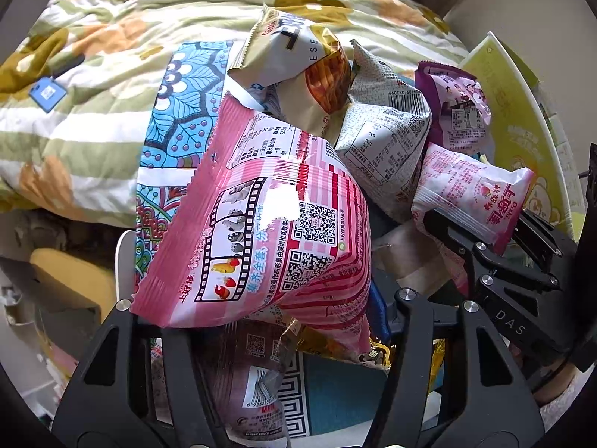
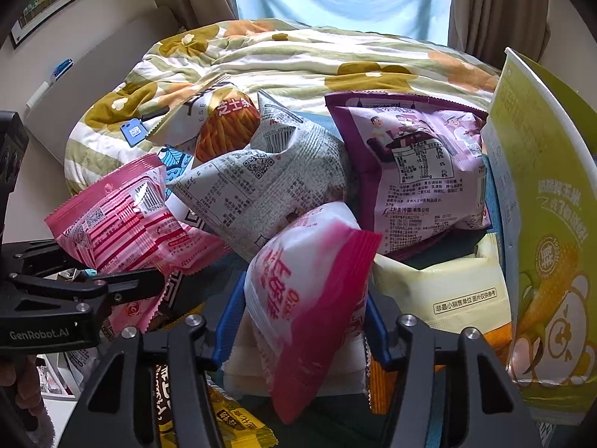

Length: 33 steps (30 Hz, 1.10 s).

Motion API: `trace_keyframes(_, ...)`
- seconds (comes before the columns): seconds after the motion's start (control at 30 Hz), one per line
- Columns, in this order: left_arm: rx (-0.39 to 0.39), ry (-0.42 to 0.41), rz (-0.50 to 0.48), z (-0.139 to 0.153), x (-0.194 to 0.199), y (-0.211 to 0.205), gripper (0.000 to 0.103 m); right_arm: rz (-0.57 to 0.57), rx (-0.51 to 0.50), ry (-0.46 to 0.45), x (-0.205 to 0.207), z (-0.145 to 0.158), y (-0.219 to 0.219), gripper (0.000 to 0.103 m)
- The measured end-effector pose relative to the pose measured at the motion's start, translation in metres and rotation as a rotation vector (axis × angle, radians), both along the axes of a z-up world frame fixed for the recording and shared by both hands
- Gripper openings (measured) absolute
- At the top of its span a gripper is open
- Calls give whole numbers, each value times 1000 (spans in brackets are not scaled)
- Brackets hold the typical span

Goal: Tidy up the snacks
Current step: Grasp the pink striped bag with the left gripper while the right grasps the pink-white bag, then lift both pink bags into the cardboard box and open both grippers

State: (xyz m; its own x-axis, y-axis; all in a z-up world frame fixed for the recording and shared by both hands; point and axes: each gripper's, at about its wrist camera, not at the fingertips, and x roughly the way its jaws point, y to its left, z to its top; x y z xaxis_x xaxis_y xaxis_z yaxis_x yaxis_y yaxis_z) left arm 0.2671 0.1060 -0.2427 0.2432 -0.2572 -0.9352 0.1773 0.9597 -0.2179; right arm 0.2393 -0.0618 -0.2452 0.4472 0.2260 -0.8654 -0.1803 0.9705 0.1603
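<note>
My left gripper (image 1: 250, 265) is shut on a big pink striped snack bag (image 1: 268, 224), which stands tilted between its fingers above the pile. The same bag (image 2: 123, 216) shows at the left of the right wrist view, pinched at its lower edge. My right gripper (image 2: 304, 295) is shut on a small white-and-pink packet (image 2: 306, 283) that sticks up between its blue pads. In the left wrist view that packet (image 1: 474, 194) sits at the right, in the black jaws. Both packets are held over a heap of snacks.
The heap holds a grey printed bag (image 2: 268, 175), a purple bag (image 2: 414, 164), a cheese-stick bag (image 2: 220, 119) and a pale yellow packet (image 2: 447, 287). A tall yellow-green corn carton (image 2: 541, 224) stands at the right. A floral duvet (image 1: 112, 56) lies behind.
</note>
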Motion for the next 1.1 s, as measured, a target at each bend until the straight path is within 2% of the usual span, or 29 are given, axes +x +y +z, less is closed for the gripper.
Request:
trace_keyframes(0.1,-3,-10,-1,6,-4,2,56,-6,2,-11,-4,5,-2,44)
trace_keyframes(0.33,-13,-47,-6,28,-15,5,56,-47,29,-26,-16,20,-7,43)
trace_keyframes(0.67,-34,-170,-38,94,-35,-6,56,-87,62,-127,-42,78,-20,43)
trace_keyframes(0.9,-43,-270,-95,148,-42,-48,56,-141,94,-215,-64,128,-53,43)
trace_keyframes(1.1,-53,-326,-125,174,-46,-111,56,-191,92,-289,-78,162,-104,43)
